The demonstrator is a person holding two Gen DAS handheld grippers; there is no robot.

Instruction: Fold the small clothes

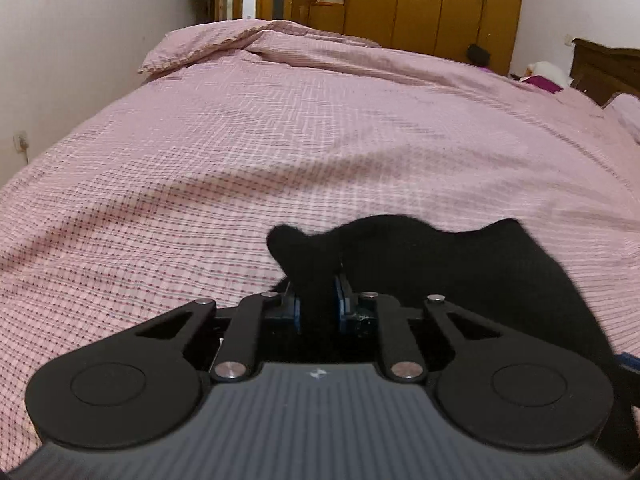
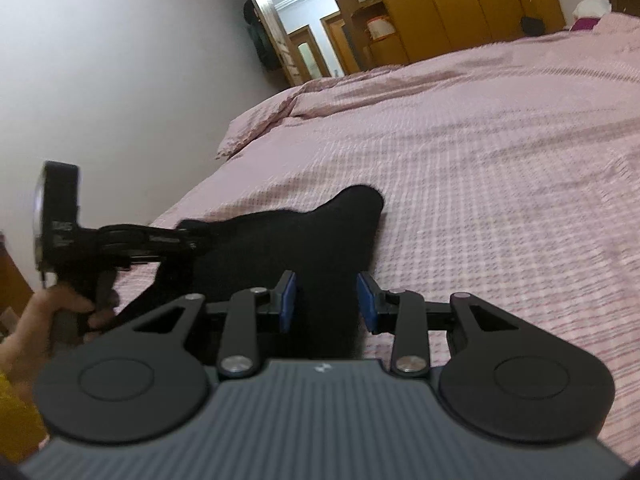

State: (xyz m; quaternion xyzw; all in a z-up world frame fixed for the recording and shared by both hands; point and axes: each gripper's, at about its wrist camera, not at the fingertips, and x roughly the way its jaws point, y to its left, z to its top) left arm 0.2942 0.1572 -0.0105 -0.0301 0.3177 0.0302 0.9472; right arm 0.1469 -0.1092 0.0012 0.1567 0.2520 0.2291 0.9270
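Note:
A small black garment (image 1: 460,264) lies on the pink checked bedcover (image 1: 280,140). My left gripper (image 1: 318,288) is shut on a bunched corner of it, and a fold of the cloth sticks up beyond the blue pads. In the right wrist view the same black garment (image 2: 304,236) spreads from the left gripper (image 2: 192,236), seen from the side at left, to my right gripper (image 2: 327,300). My right gripper is open, its blue pads (image 2: 289,300) apart, with black cloth lying between them.
The bedcover (image 2: 480,160) fills most of both views, with a folded-back edge at its far end (image 1: 208,44). A white wall (image 1: 80,40) runs along the left. Wooden wardrobes (image 1: 432,0) and a doorway stand behind the bed. A headboard and pillows (image 1: 600,72) are at right.

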